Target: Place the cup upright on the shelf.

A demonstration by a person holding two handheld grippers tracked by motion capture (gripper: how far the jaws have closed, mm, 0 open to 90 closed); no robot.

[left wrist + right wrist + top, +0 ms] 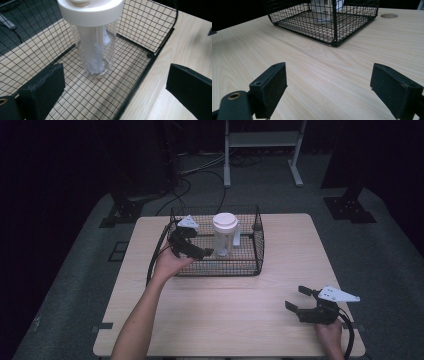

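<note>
Clear plastic formed the tall bottle [223,240], which stood upright on the mesh floor of a black wire basket [258,250] and was capped by a broad white lid [225,221]. In the left gripper view the bottle [96,50] rose near the middle of the basket [150,30], apart from its walls, with its lid [91,11] at the top edge.

Over the basket's left side the left gripper [192,247] was held in a hand [167,265], pointing toward the bottle. Its fingers [45,87] were spread wide, holding nothing, one over the mesh floor and the other out past the basket's rim above the wood.

Pale wood made up the bench [225,320], which carried the basket toward its far edge. Well apart, near the front right corner, the right gripper [298,299] sat low above the bench in the other hand [330,332]. Its fingers [272,85] were likewise wide apart and empty, aimed at the basket [332,27] across bare wood [324,75].
</note>
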